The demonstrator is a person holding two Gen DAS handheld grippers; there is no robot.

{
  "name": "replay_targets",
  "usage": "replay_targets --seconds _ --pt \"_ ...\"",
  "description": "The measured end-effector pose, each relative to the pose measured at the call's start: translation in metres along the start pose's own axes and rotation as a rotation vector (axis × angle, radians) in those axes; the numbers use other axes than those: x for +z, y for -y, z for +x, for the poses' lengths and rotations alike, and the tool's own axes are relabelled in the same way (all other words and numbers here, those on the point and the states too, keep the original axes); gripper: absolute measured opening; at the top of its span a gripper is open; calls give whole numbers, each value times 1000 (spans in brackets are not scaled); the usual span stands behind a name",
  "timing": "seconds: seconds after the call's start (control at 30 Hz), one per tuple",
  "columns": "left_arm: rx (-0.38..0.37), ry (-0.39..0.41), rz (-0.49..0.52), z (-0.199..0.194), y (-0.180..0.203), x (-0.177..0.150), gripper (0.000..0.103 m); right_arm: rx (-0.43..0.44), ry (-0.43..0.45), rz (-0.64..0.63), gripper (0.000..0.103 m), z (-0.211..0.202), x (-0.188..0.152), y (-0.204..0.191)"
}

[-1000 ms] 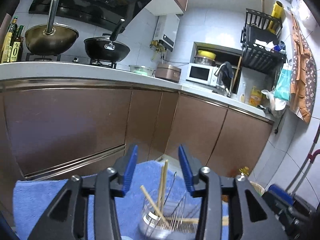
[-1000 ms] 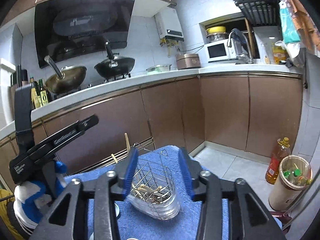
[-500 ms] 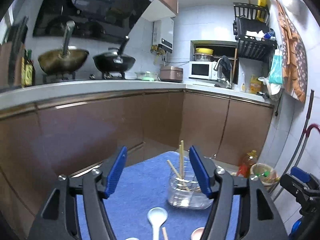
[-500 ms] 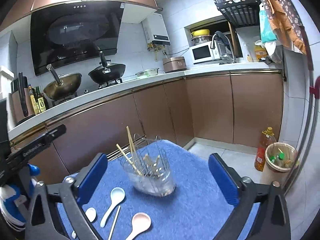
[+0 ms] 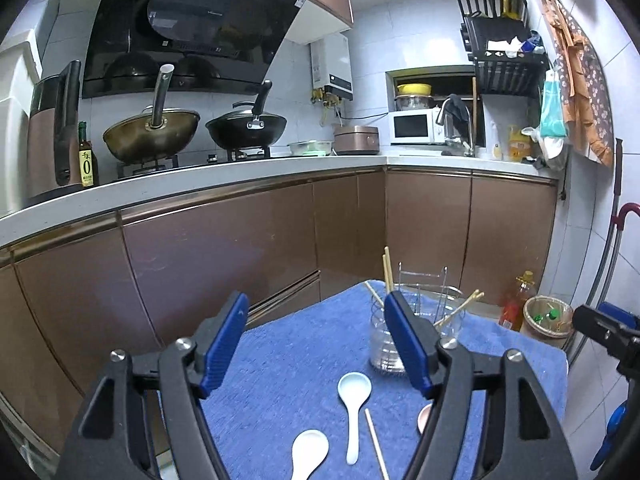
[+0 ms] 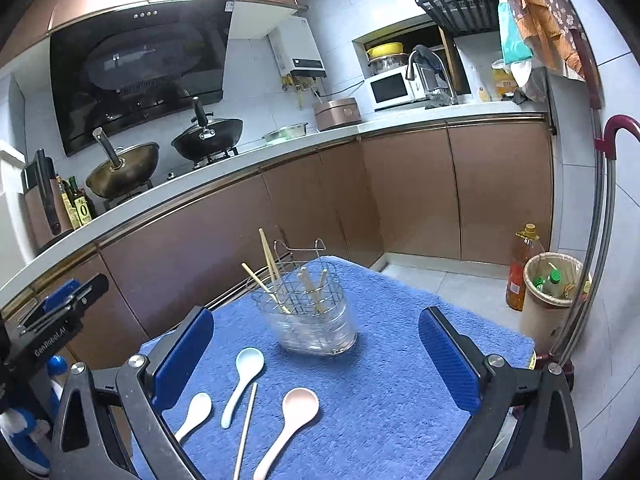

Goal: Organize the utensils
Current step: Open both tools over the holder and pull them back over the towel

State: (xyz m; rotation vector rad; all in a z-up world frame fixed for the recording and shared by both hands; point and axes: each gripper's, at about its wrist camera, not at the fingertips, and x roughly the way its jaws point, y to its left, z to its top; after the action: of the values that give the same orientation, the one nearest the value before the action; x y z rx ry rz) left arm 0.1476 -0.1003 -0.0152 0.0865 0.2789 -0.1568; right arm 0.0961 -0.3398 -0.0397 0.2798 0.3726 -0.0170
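Note:
A clear utensil holder with a wire basket (image 6: 310, 312) stands on a blue towel (image 6: 380, 380) and holds several wooden chopsticks; it also shows in the left wrist view (image 5: 416, 332). In front of it lie a pale blue spoon (image 6: 242, 376), a white spoon (image 6: 195, 414), a pink spoon (image 6: 288, 420) and one loose chopstick (image 6: 245, 428). My right gripper (image 6: 316, 360) is wide open and empty above the spoons. My left gripper (image 5: 320, 344) is open and empty, above the pale blue spoon (image 5: 353, 404) and white spoon (image 5: 307, 454).
Brown kitchen cabinets (image 6: 320, 208) under a white counter run behind the towel-covered table. Two woks (image 5: 152, 132) sit on the stove. An oil bottle (image 6: 520, 268) and a waste bin (image 6: 554, 300) stand on the floor to the right.
Both grippers pulled back and rose away from the holder, bringing the spoons and loose chopstick into view. The right gripper opened wide; the left opened further.

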Motion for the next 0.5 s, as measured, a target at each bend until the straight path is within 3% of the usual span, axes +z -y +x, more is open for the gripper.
replay_targets --seconds 0.37,0.5 --pt "3 3 -3 -17 -10 -8 69 -2 94 -9 103 -20 -5 -8" --pt "-7 -12 -17 -17 -13 -10 69 30 69 -22 103 -17 -9 -11"
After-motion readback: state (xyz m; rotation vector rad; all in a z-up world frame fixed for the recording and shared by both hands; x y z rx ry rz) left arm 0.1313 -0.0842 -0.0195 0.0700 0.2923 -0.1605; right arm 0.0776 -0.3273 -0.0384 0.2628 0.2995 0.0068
